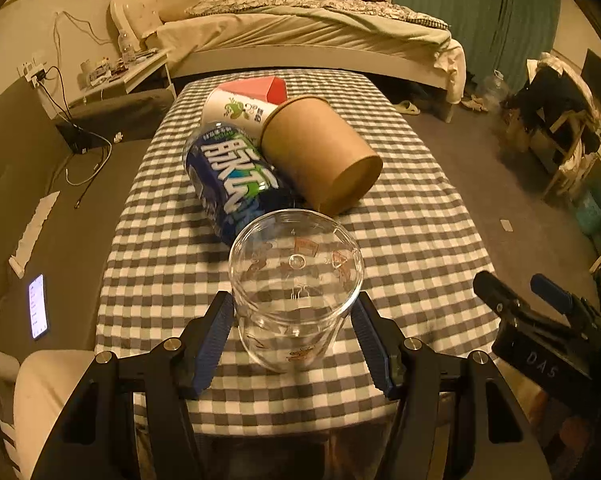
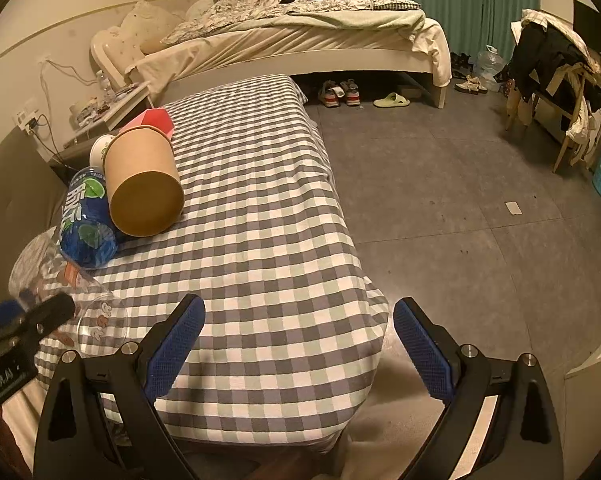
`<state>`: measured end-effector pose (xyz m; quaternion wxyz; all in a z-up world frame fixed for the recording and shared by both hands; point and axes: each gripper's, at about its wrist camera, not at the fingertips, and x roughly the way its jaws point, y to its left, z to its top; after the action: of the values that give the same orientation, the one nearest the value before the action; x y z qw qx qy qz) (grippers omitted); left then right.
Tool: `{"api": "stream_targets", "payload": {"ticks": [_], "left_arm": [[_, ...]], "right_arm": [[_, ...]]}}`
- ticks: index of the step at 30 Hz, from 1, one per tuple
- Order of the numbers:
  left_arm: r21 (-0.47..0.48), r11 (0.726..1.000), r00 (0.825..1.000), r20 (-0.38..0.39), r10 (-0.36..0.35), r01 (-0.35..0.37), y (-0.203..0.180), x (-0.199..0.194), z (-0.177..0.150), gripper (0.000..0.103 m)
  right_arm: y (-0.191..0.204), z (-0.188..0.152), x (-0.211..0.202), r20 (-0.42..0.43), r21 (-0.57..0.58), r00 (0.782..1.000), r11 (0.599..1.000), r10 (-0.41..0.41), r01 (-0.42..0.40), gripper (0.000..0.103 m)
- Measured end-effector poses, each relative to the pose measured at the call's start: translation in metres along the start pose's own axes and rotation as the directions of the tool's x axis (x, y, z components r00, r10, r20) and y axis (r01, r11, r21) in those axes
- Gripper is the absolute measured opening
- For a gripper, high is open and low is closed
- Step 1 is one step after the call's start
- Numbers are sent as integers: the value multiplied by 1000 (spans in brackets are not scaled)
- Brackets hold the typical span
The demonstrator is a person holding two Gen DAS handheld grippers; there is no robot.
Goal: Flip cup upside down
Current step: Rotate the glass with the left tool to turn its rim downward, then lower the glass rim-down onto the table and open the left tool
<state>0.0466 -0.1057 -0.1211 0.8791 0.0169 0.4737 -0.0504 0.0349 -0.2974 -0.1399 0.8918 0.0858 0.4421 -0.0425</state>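
A clear plastic cup with small printed figures stands between the fingers of my left gripper. Both blue pads touch its sides, so the gripper is shut on it. The cup's flat base with moulded marks faces up and away, and its other end is low over the checked cloth; I cannot tell if it rests there. In the right wrist view the cup sits at the far left, held by the left gripper. My right gripper is open and empty above the table's near right corner, also seen as the right gripper.
Just beyond the clear cup lie a blue labelled bottle, a brown paper cup, a white printed cup and a red-and-pink carton. The table's right edge drops to grey floor. A bed stands behind.
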Motion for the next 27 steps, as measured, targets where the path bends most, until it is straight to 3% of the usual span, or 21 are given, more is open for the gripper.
{"api": "stream_targets", "payload": {"ticks": [9, 11, 16, 22, 27], "left_arm": [[-1, 1000, 1000, 27, -5, 5, 2, -6, -4, 68], [4, 1000, 999, 51, -7, 7, 0, -12, -3, 74], [24, 999, 992, 123, -30, 27, -1, -35, 3, 74], [0, 998, 966, 254, -59, 61, 17, -80, 12, 74], [-9, 1000, 938, 346, -25, 30, 43, -113, 12, 74]], "right_arm": [[2, 0, -7, 16, -11, 1000, 1000, -11, 12, 96], [2, 2, -14, 31, -17, 999, 1000, -18, 19, 96], [10, 7, -38, 67, -47, 997, 998, -38, 42, 96], [23, 18, -82, 154, -83, 988, 996, -27, 40, 96], [37, 25, -116, 229, -107, 973, 994, 1, 24, 96]]}}
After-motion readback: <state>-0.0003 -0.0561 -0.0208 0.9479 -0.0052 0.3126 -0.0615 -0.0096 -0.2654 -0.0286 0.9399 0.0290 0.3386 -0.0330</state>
